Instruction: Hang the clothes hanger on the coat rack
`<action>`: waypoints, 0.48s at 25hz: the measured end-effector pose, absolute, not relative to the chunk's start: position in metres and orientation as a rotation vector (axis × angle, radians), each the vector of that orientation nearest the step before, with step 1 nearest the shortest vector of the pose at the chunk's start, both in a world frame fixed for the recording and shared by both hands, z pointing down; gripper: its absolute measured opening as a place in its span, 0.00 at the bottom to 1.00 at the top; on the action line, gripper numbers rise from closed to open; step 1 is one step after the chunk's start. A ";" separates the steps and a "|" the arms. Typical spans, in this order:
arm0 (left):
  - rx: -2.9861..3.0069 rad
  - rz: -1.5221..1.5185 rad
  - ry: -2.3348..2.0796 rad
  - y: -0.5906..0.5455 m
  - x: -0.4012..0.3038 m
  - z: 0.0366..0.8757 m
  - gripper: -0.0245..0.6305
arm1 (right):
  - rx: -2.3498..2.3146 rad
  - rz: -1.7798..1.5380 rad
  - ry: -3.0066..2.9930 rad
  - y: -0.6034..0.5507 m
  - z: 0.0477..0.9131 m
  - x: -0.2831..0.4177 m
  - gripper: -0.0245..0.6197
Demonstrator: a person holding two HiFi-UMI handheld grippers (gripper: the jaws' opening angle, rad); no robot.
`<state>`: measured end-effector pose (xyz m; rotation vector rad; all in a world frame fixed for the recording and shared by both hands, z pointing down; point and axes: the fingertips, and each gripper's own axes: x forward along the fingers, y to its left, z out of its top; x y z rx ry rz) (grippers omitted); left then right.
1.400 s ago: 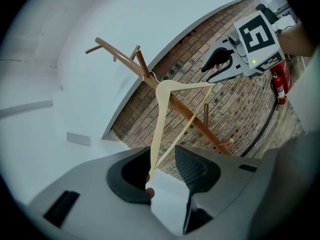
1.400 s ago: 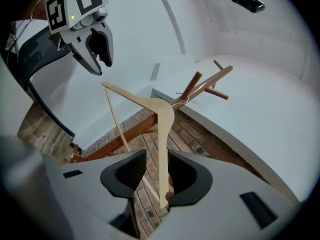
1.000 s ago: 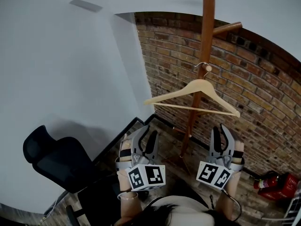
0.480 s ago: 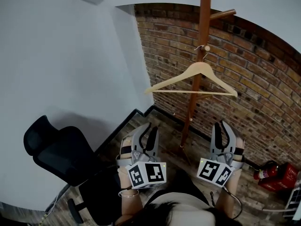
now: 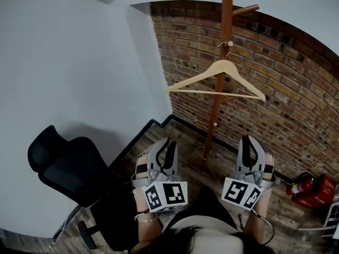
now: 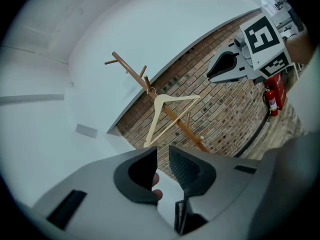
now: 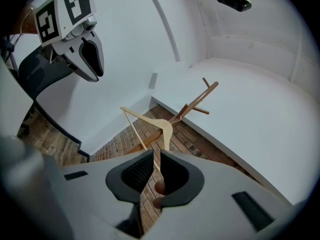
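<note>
A pale wooden clothes hanger hangs by its metal hook from a peg on the brown wooden coat rack, in front of the brick wall. Both grippers are low in the head view, well short of the rack and apart from the hanger. My left gripper and my right gripper each show a narrow gap with nothing in it, and their jaws are closing. The left gripper view shows the hanger far beyond the left gripper. In the right gripper view the hanger lies beyond the right gripper.
A black office chair stands at the lower left by the white wall. A red fire extinguisher lies on the wooden floor at the right, by the brick wall. The rack's base stands in the corner.
The hanger and rack now sit higher and farther off in the head view, and the hanger hangs more level. Both grippers' jaws have narrowed.
</note>
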<state>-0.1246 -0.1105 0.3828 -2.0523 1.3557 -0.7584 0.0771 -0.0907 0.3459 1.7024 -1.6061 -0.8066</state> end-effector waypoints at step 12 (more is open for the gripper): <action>-2.084 -0.699 1.376 -0.090 -0.123 0.375 0.06 | 1.760 -0.810 -1.626 -0.073 0.333 0.081 0.10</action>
